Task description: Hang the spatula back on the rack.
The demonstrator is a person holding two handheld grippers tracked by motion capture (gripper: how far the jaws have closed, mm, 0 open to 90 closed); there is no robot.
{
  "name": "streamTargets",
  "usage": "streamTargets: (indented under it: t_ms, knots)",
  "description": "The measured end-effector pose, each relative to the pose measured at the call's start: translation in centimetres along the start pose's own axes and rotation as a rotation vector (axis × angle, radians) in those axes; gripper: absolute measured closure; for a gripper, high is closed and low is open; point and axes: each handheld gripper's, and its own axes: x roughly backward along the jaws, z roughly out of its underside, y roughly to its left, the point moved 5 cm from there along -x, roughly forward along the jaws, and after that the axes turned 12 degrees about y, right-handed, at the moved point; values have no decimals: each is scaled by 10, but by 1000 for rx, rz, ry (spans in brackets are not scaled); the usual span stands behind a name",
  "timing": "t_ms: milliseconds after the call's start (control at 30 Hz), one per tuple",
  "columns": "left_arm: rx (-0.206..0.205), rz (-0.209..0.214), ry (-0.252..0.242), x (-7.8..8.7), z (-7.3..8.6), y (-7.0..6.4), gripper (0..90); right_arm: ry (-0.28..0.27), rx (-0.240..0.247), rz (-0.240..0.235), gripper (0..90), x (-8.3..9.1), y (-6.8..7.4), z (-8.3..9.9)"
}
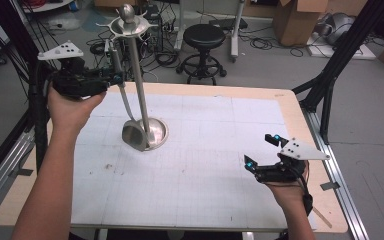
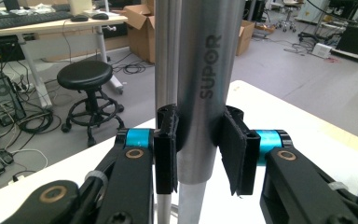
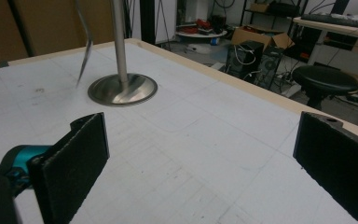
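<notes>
Hanging on tall steel utensil stand (image 1: 139, 75), far left: steel spatula (image 1: 130, 127), handle clamped by left gripper (image 2: 196, 151); removal/placement undecided. Right gripper (image 1: 264, 151) idle, jaws apart, near right.

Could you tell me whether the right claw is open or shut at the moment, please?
Open. The right claw has its jaws spread wide apart over the table, with nothing between them in the right gripper view.
</notes>
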Motion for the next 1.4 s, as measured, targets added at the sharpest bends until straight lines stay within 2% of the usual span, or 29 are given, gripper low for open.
streamTargets:
  t_ms: [200,300,500,600,767,900,1000,1133,1267,1400]
  knots:
    - [27,4,-31,4,-1,4,600,2,-1,0,21,0,0,1]
    - [11,0,-34,8,0,3,566,2,0,0,21,0,-1,1]
    - [-41,50,-9,12,4,1,535,-3,8,-4,21,1,1,-1]
    - [-45,78,-19,13,8,1,521,-4,6,-1,21,2,1,-1]
    - [-48,83,-5,12,17,3,464,1,5,-1,21,1,1,0]
    - [-57,121,-15,15,24,0,413,2,5,-3,21,0,2,0]
    - [-72,135,-9,18,29,-1,372,4,6,-3,21,-1,2,0]
    - [-82,164,-25,23,38,-3,351,9,7,-5,21,-2,2,1]
    - [-102,168,-36,25,49,-5,313,9,4,-6,20,-3,2,2]
    - [-118,151,-42,24,63,-9,270,7,7,-6,21,-3,3,1]
